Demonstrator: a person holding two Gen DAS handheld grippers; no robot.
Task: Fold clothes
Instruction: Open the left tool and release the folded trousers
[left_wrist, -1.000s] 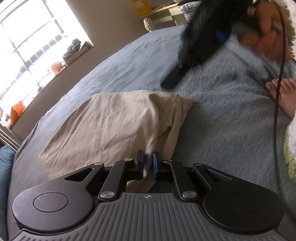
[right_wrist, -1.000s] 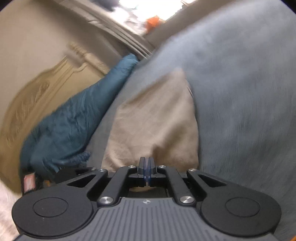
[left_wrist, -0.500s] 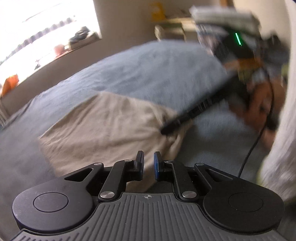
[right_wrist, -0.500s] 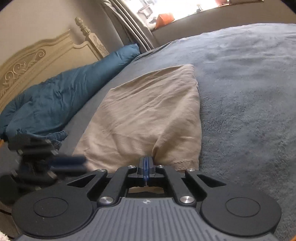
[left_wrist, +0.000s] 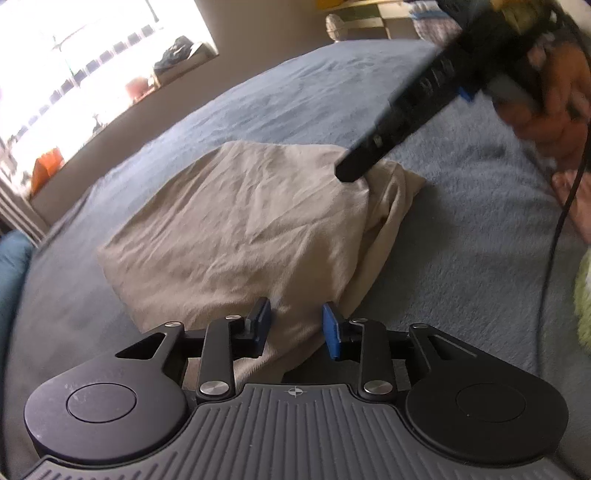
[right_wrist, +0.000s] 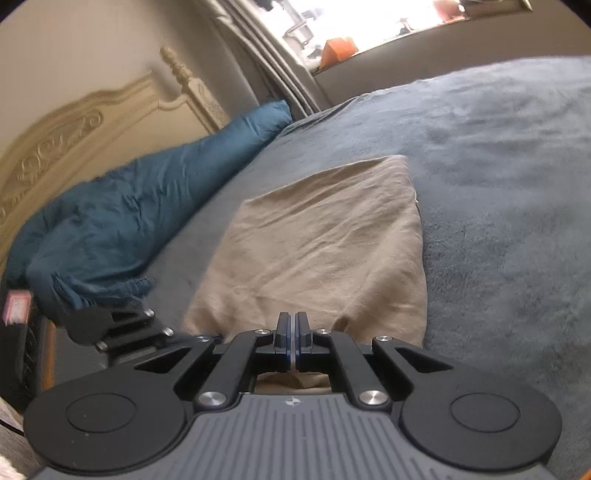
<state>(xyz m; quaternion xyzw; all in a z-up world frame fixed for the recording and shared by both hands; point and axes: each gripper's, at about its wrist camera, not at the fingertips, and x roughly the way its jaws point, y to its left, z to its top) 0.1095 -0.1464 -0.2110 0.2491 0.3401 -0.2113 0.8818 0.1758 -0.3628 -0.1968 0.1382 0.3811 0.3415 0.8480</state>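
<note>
A beige folded garment lies on the grey-blue bed cover. My left gripper is open at the garment's near edge, and cloth lies between its blue pads. My right gripper, blurred and held by a hand, comes down from the upper right, with its tip touching the garment's raised far corner. In the right wrist view the right gripper is shut, pads together, over the near end of the garment. The left gripper shows low on the left there.
A teal duvet lies along a carved cream headboard. A bright window is beyond the bed. A bare foot, a black cable and a green fluffy cloth are at the right.
My left gripper's jaws have spread from a narrow gap to wide open. The right gripper has swung down from above the bed onto the garment's corner.
</note>
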